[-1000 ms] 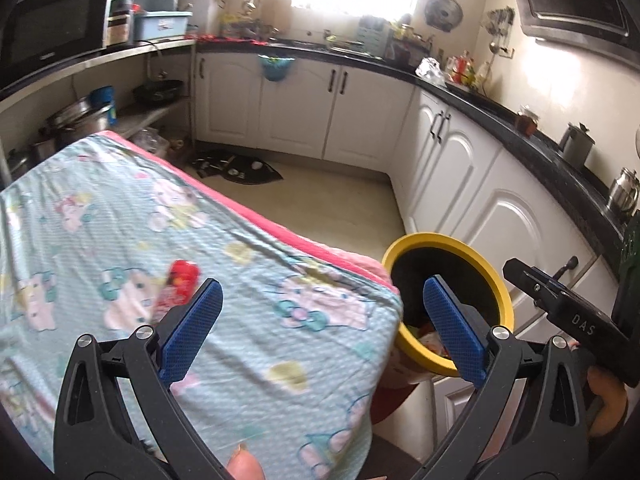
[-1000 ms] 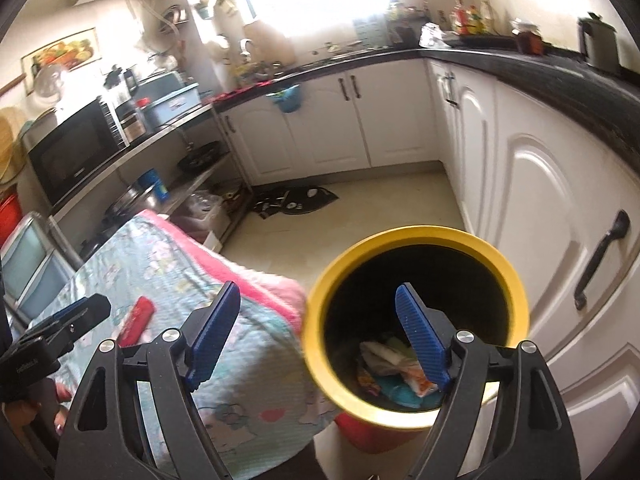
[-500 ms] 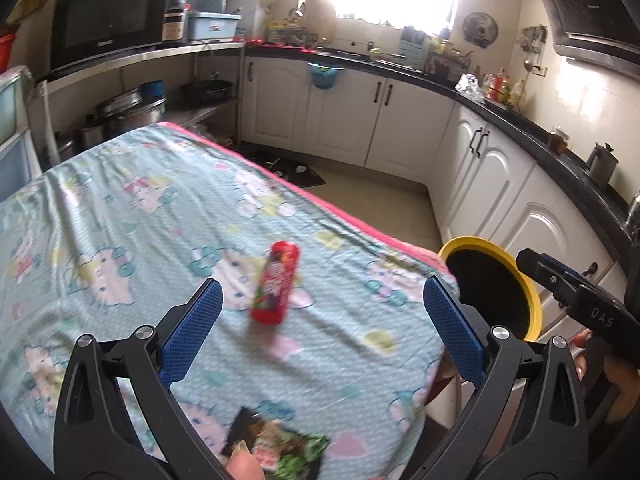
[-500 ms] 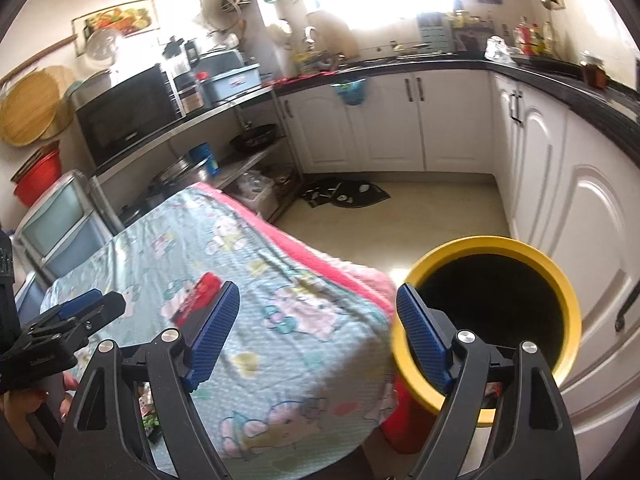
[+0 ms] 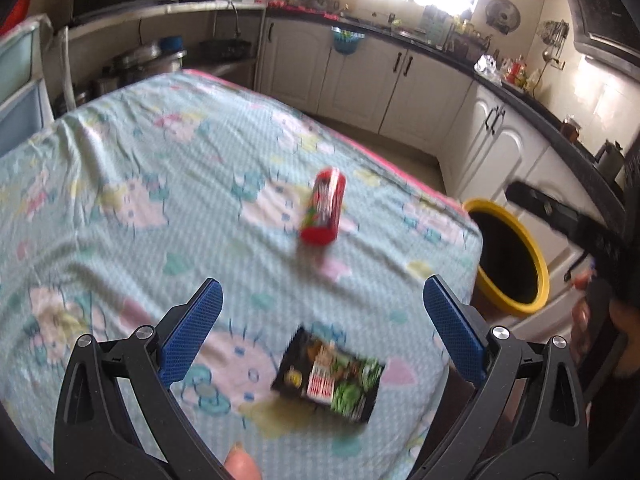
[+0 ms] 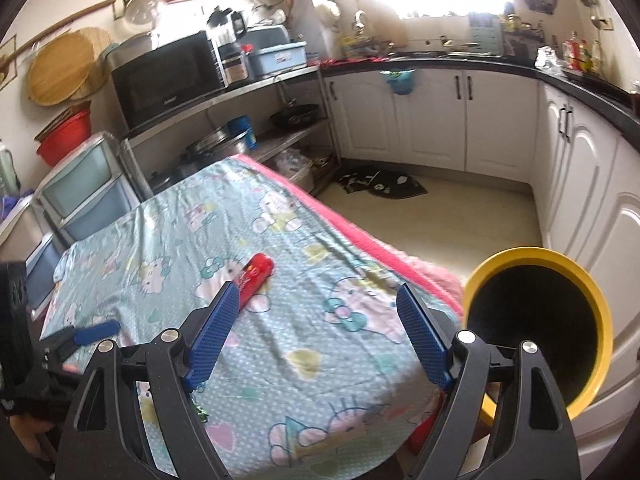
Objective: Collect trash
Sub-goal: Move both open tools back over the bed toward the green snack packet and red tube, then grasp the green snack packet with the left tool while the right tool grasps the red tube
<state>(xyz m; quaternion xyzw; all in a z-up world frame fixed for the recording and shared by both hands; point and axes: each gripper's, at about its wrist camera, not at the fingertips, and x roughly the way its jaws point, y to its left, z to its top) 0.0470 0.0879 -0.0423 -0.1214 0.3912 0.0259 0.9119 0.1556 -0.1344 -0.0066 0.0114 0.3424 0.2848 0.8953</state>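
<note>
Both grippers (image 5: 322, 316) (image 6: 316, 330) held apart, empty. Red tube (image 5: 325, 210) likely rolled off cloth (image 5: 160, 184) if nudged; flat wrapper (image 5: 330, 374) easily missed.

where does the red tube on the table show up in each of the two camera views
Left wrist view: the red tube lies upper middle, on the tablecloth, beyond the open left gripper.
Right wrist view: it lies left of centre, its near end hidden behind the left finger of the open right gripper.
Shared landmark: the yellow bin, off the table's right edge in both.
</note>
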